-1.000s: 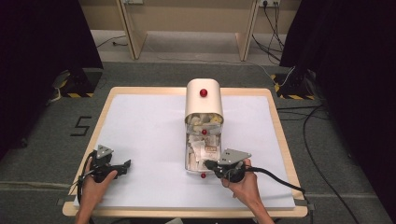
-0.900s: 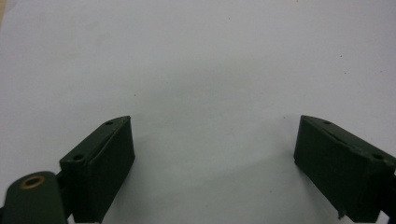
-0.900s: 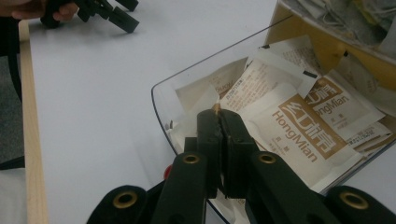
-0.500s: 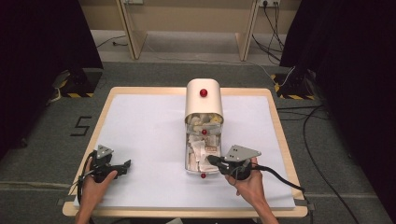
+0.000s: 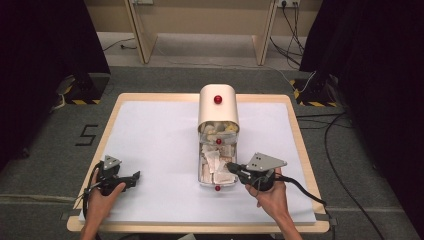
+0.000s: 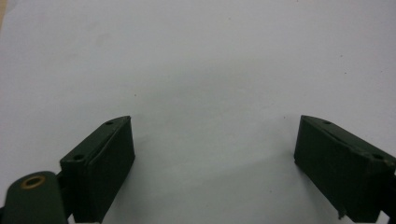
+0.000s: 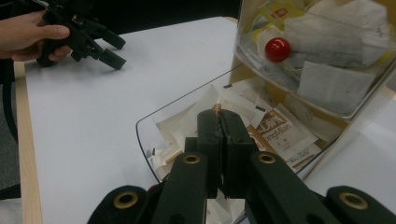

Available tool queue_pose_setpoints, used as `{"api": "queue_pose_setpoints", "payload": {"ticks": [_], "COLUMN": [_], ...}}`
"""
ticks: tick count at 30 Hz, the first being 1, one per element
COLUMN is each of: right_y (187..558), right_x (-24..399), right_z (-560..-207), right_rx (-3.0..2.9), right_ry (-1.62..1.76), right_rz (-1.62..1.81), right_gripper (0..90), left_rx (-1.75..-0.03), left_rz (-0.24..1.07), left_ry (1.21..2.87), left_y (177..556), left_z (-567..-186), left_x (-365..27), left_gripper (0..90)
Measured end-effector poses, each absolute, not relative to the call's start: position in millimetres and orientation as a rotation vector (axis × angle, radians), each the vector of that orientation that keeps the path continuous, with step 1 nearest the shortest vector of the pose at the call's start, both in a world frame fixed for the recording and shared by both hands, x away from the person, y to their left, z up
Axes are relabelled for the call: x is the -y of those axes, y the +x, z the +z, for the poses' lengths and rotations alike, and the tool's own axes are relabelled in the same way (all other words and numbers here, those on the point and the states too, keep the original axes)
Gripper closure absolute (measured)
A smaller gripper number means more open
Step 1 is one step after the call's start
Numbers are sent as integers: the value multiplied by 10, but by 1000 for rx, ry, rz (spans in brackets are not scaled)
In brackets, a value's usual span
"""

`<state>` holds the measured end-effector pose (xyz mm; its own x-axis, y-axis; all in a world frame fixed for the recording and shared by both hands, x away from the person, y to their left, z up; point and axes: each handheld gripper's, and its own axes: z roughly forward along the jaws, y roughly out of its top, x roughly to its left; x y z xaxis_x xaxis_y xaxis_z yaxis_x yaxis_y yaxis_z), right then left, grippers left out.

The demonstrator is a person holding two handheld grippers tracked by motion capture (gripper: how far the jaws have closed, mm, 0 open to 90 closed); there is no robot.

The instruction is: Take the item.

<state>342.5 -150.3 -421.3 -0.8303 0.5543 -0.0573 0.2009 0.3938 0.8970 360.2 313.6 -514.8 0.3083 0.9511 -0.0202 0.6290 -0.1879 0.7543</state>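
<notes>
A cream tea-bag dispenser (image 5: 218, 107) stands mid-table with two clear drawers pulled toward me. The lower drawer (image 5: 204, 176) holds several paper sachets (image 7: 275, 128). The upper drawer (image 7: 327, 70), with a red knob (image 7: 277, 49), is packed with more. My right gripper (image 5: 231, 166) hangs over the lower drawer's right side. Its jaws are shut, and a thin tan sliver of a sachet (image 7: 217, 107) shows between the tips. My left gripper (image 5: 132, 177) rests low at the front left of the white table (image 6: 201, 60), open with nothing between its fingers (image 6: 105, 163).
The white sheet is framed by the table's wooden edge (image 5: 200, 227). Cables (image 5: 300, 187) trail from the right gripper across the front right. A hand holds the left gripper (image 7: 109, 51) far across the sheet in the right gripper view.
My right gripper has drawn a little to the right and up from the lower drawer, jaws still shut. The left gripper has stayed put.
</notes>
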Motion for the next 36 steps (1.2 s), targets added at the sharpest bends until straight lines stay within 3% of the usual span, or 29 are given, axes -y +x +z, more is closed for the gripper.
{"api": "queue_pose_setpoints", "payload": {"ticks": [13,36], "right_y": [3430,3511], "right_x": [1732,2005], "right_z": [-4036,-4059], "right_rx": [-2224,-2170], "right_ry": [701,795], "right_rz": [1439,1420], "right_gripper": [882,882], "left_rx": [-1401,-1401], "left_rz": [614,614], "left_ry": [1909,1909], "left_y": [3603,3602], "left_z": [-5147,-5147], "left_x": [-3137,-3136], "left_gripper": [113,113]}}
